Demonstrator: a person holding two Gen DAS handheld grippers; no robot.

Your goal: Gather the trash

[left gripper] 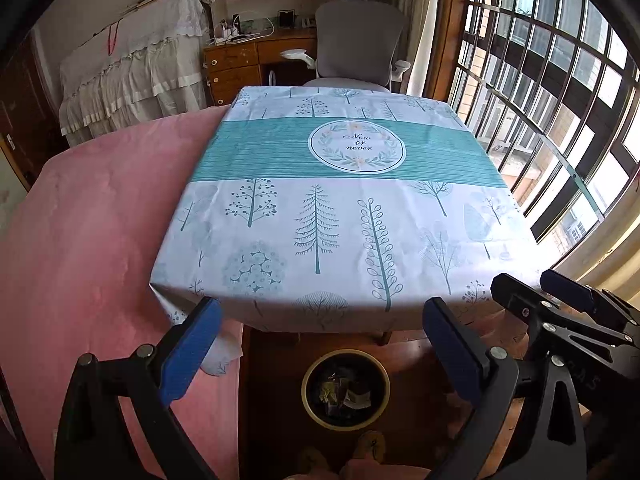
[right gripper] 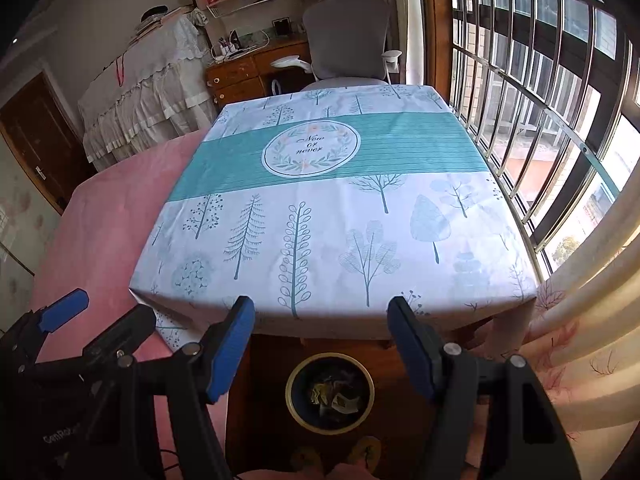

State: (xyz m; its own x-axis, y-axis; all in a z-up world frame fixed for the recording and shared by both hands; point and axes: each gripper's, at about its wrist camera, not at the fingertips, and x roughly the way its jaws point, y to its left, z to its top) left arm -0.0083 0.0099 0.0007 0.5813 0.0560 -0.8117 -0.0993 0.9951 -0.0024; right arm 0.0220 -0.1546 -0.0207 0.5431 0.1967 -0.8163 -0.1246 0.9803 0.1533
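A round bin [left gripper: 345,389] with a yellow rim stands on the wooden floor below the table's near edge; crumpled wrappers [left gripper: 344,394] lie inside it. The right wrist view shows the same bin [right gripper: 330,394] with the trash [right gripper: 334,398]. My left gripper [left gripper: 320,312] hangs above the bin, jaws wide apart, nothing between them. My right gripper [right gripper: 320,312] is likewise open and empty above the bin. Each gripper shows at the edge of the other's view: the right gripper [left gripper: 532,284] and the left gripper [right gripper: 116,308].
The table [left gripper: 344,208] wears a white and teal cloth printed with trees. A pink bed cover [left gripper: 92,240] lies to the left, a barred window [left gripper: 552,92] and a curtain [right gripper: 580,340] to the right. A grey chair [left gripper: 360,44] stands behind the table. A person's slippers [right gripper: 366,450] are by the bin.
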